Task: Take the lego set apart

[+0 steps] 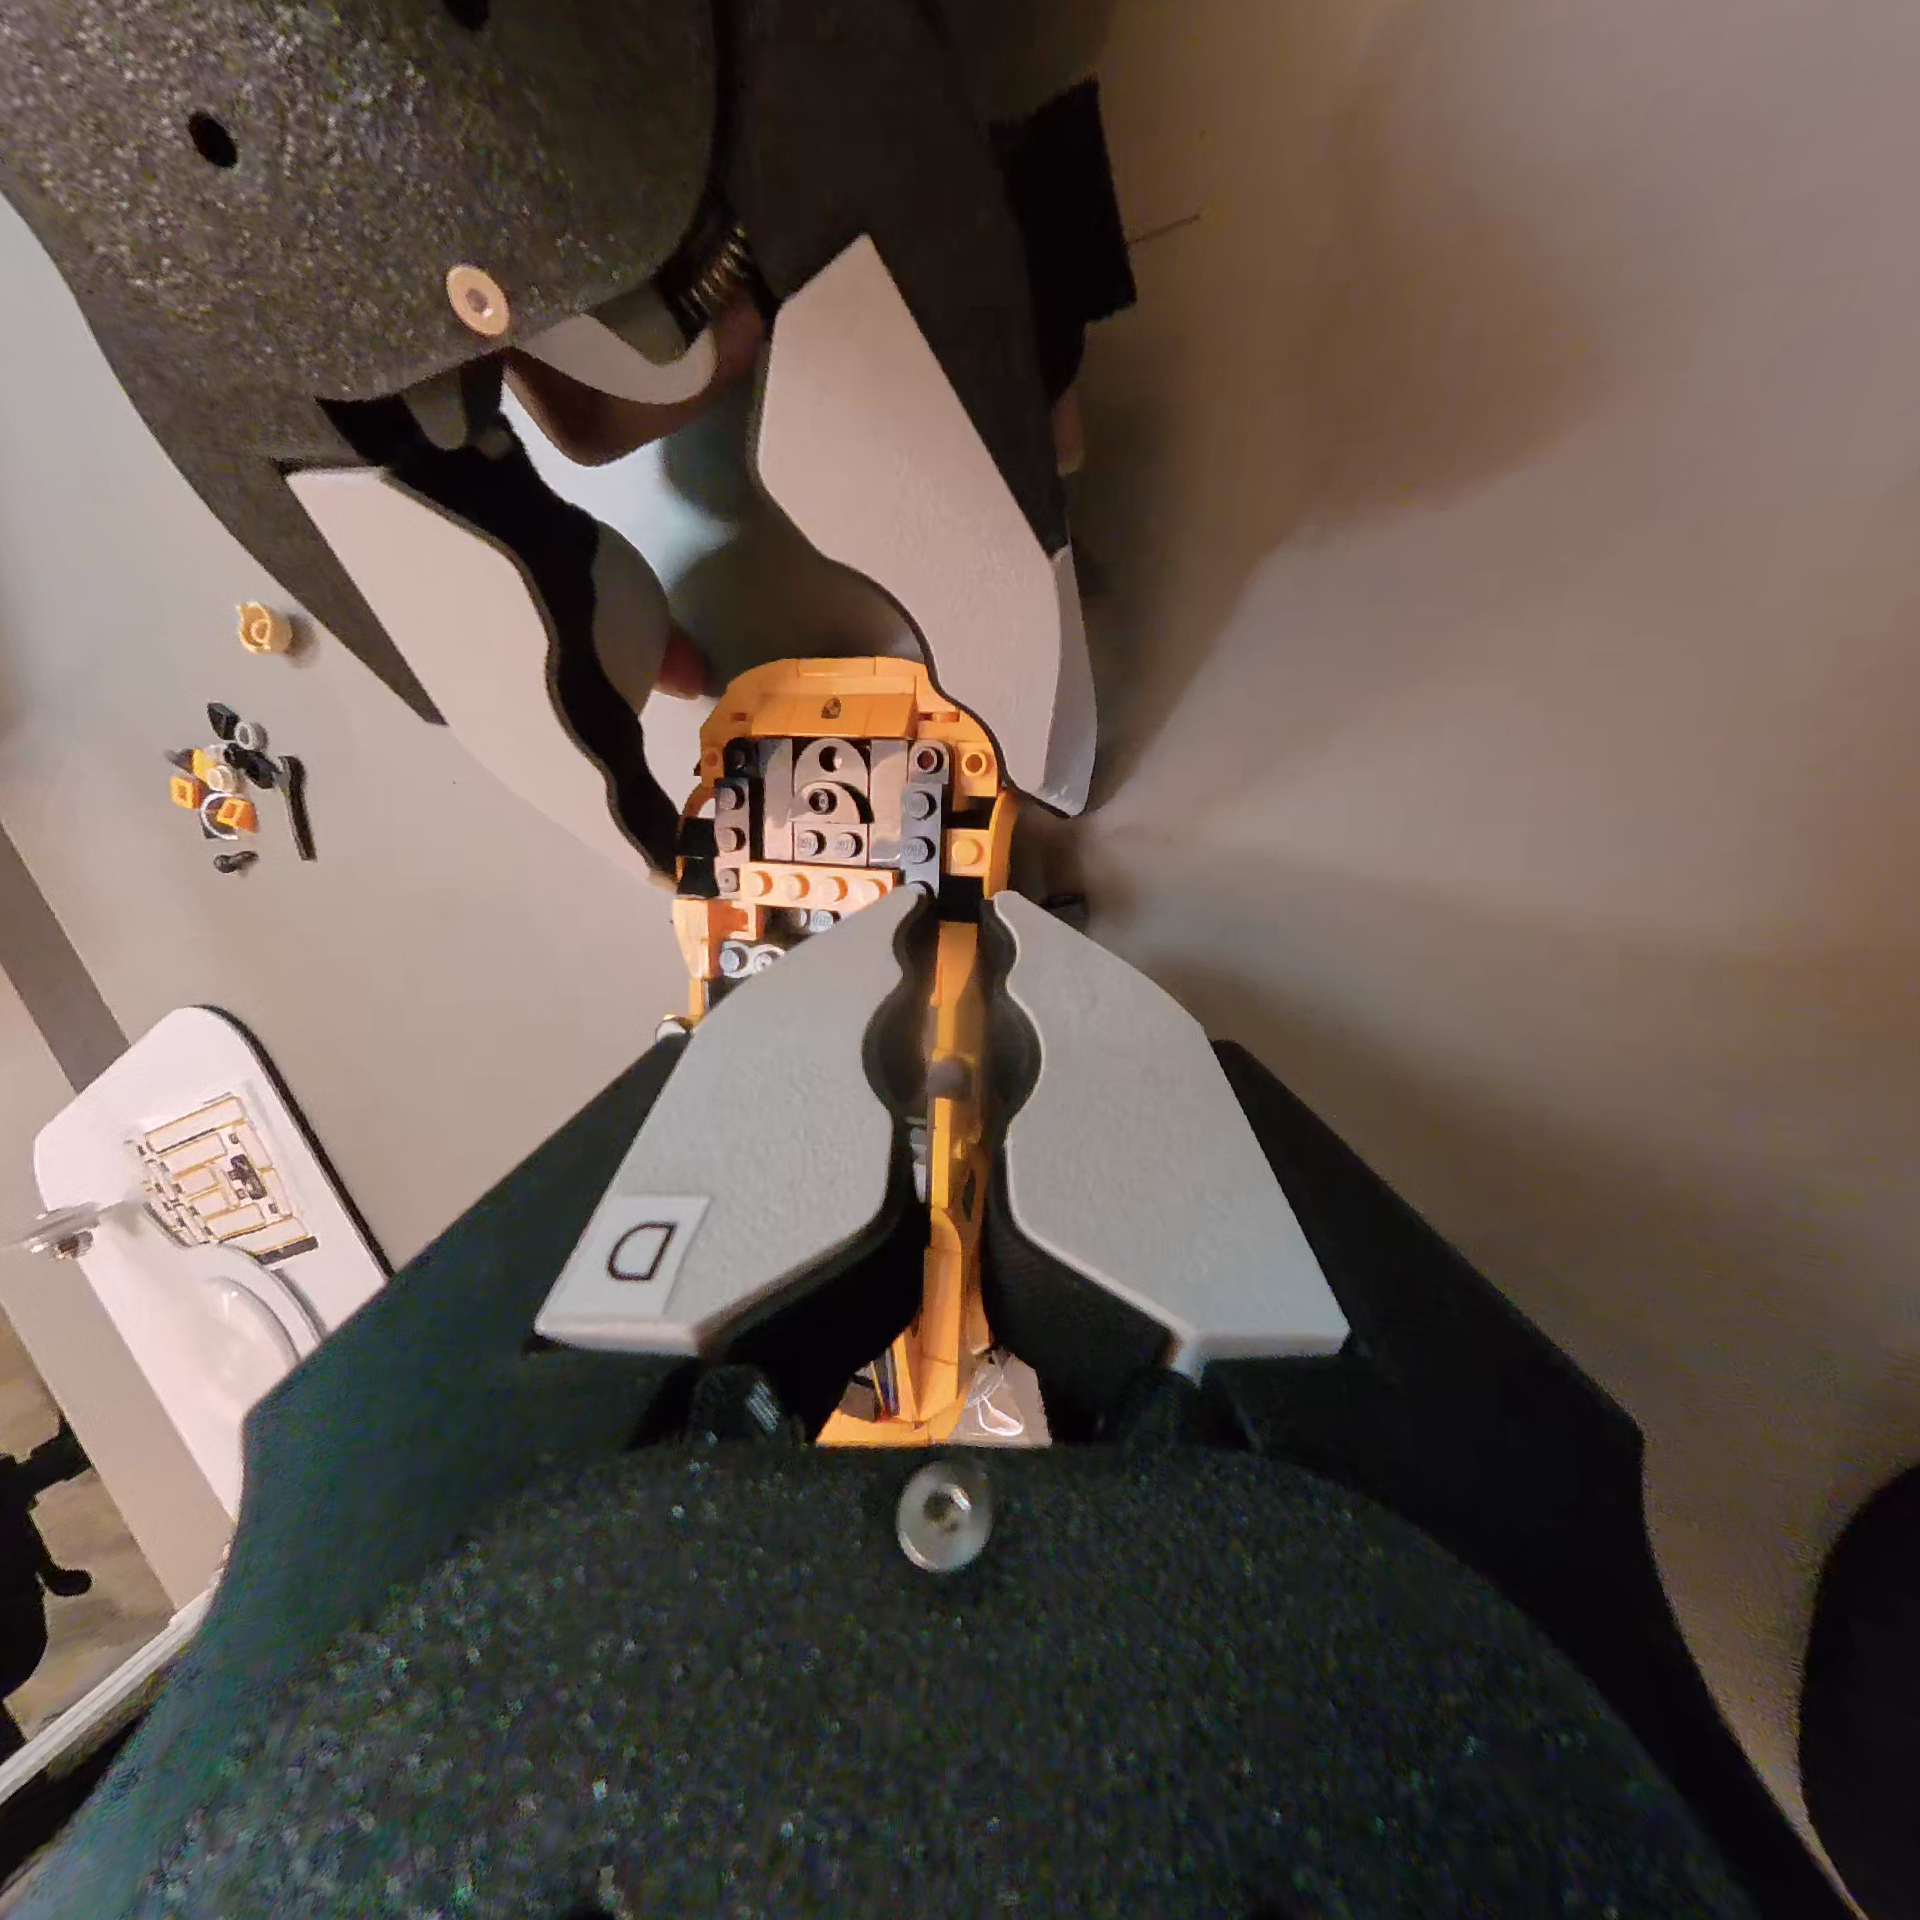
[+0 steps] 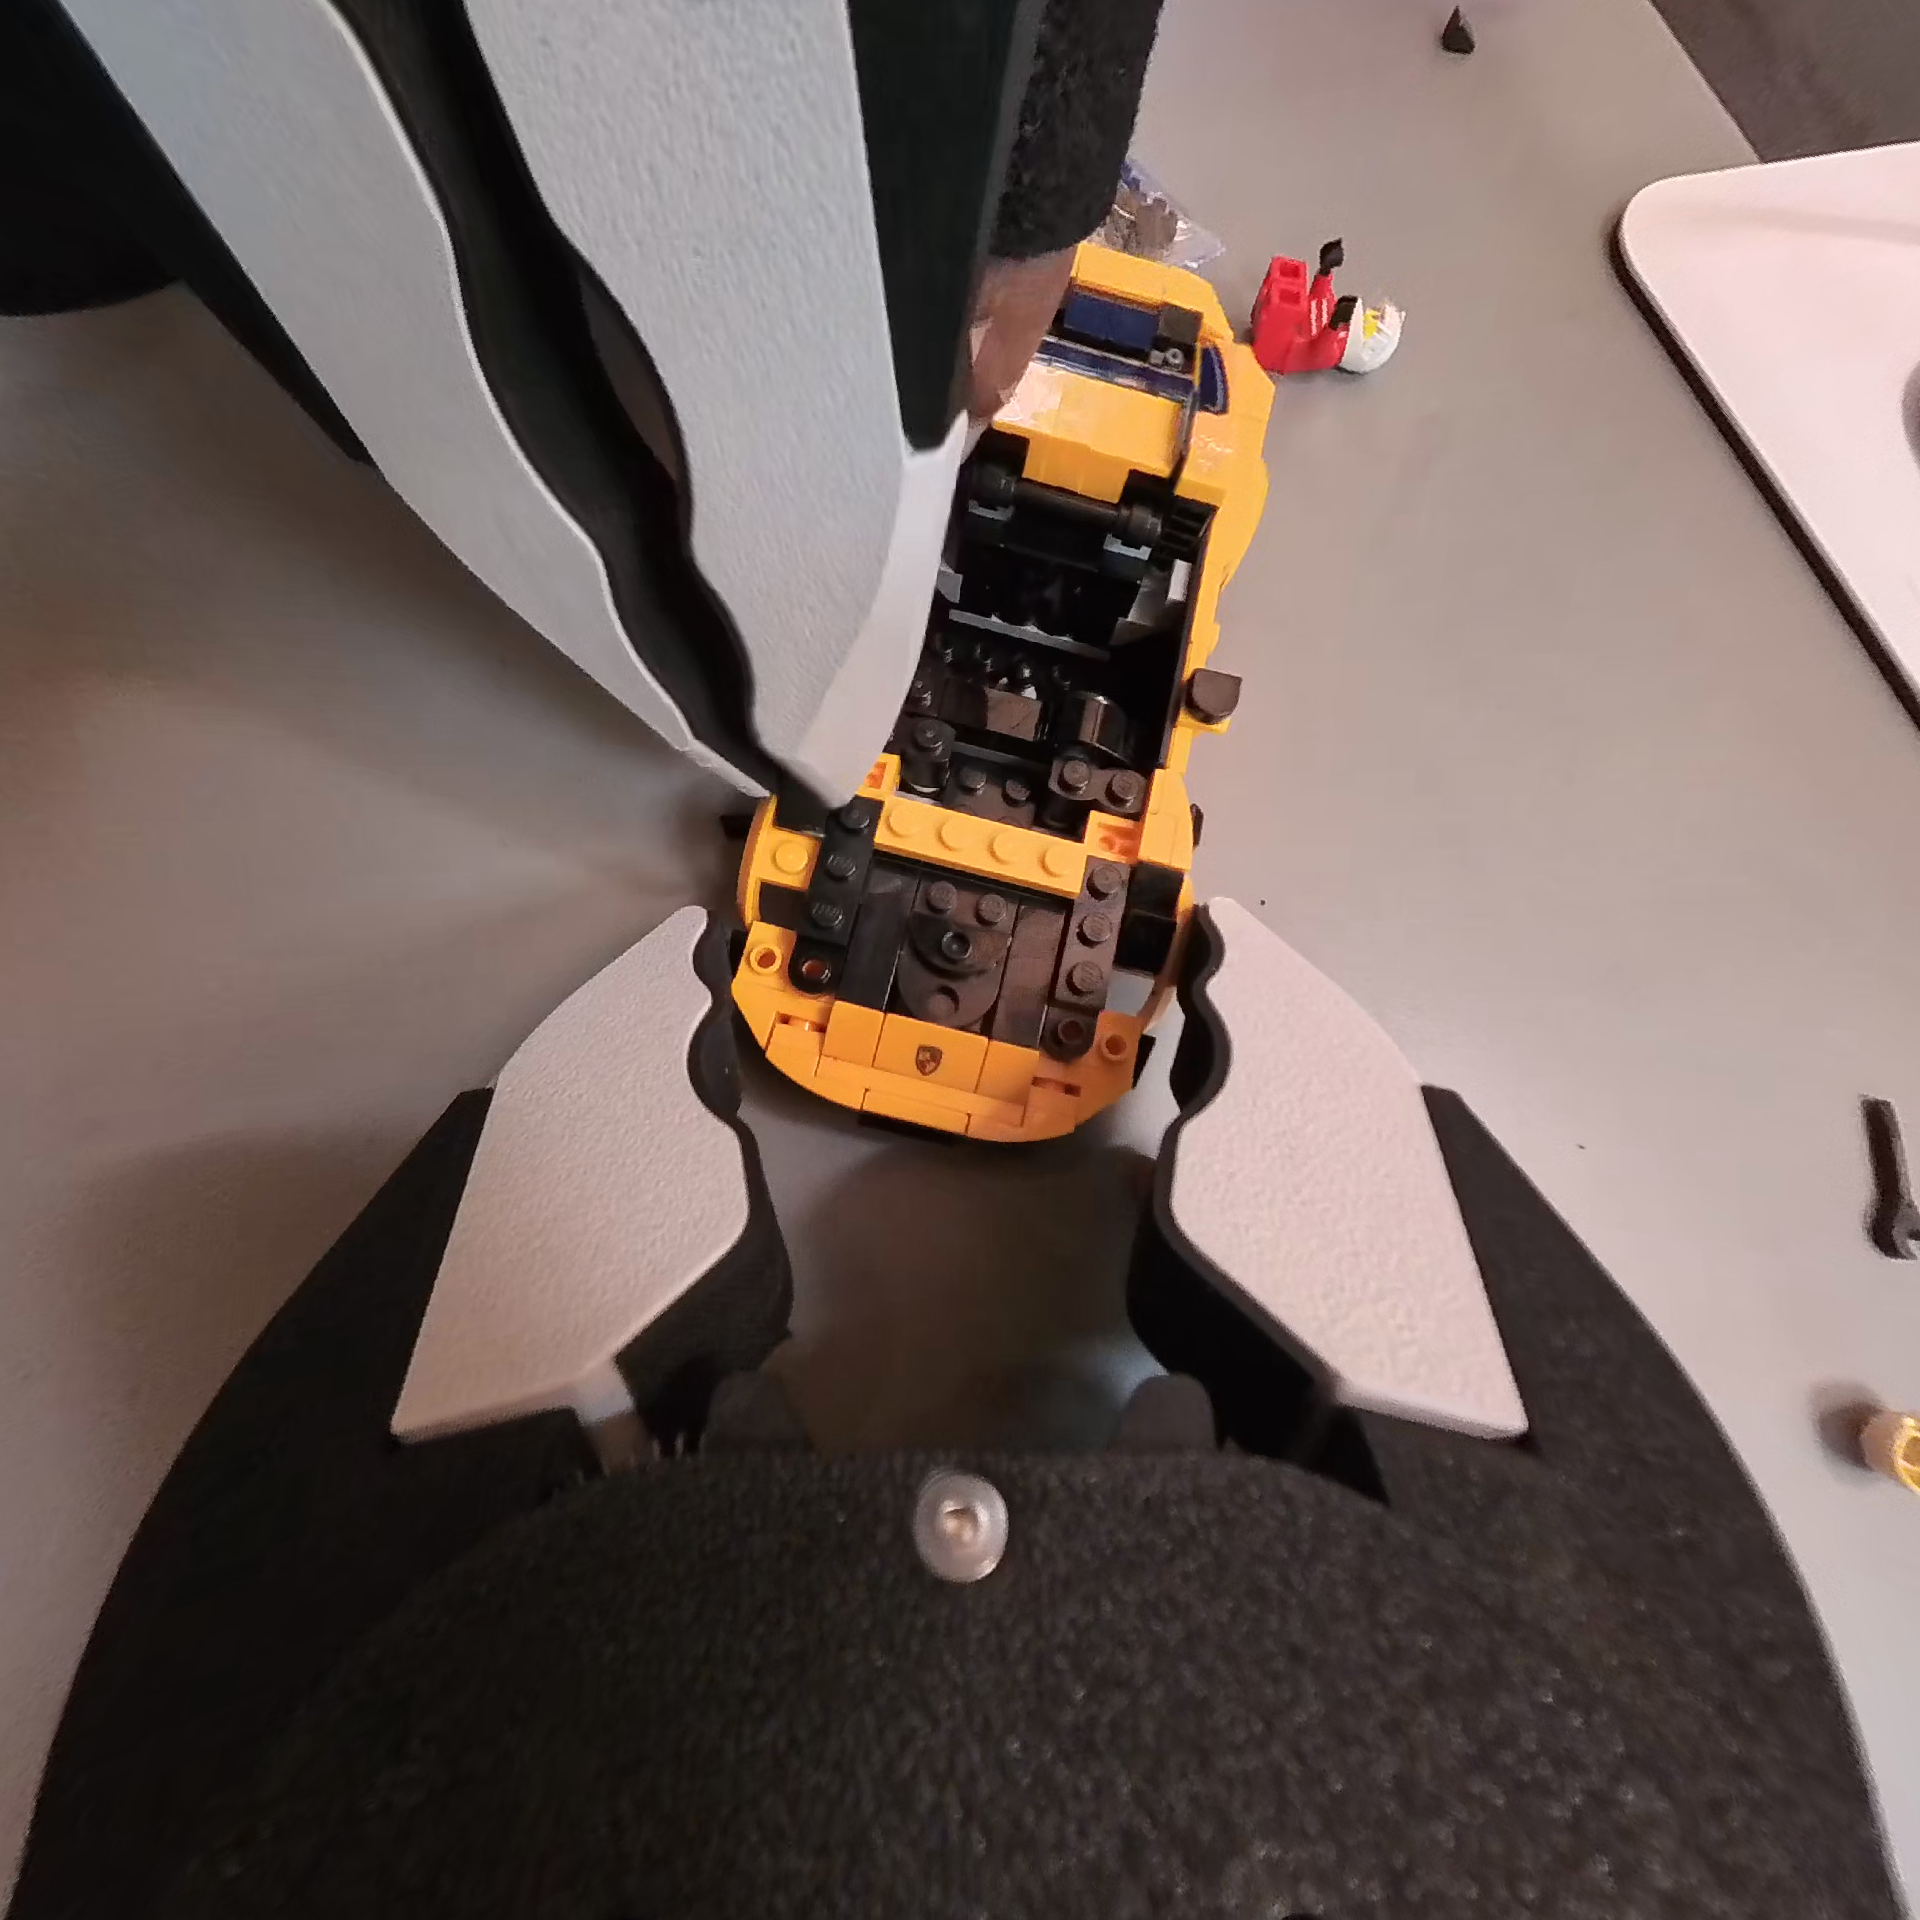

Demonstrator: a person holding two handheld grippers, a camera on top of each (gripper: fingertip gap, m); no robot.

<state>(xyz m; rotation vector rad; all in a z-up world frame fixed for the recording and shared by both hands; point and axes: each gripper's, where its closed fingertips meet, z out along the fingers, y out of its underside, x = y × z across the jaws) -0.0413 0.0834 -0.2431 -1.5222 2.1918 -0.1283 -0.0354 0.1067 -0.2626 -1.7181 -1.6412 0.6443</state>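
The yellow and black lego car (image 2: 997, 852) stands on the grey table with its roof off and its black inside open. It also shows in the left wrist view (image 1: 831, 790). My left gripper (image 1: 956, 904) is shut on the car's yellow side wall; in the right wrist view it (image 2: 790, 790) comes in from the upper left. My right gripper (image 2: 956, 930) is open, with one finger on each side of the car's front end and a small gap on each side. In the left wrist view it (image 1: 862, 831) reaches down from the top.
Several small loose pieces (image 1: 223, 779) and a tan round piece (image 1: 260, 629) lie on the table. A white board (image 2: 1787, 343) lies at the right, red pieces (image 2: 1299, 312) behind the car, and a black tool (image 2: 1891, 1184) and a gold piece (image 2: 1881, 1439) at the right edge. The grippers are tip to tip, or close to it. To the gold piece (image 2: 1881, 1439): right tips about 15 cm, left tips about 20 cm. My left wrist view (image 1: 277, 632) looks at it from another angle.
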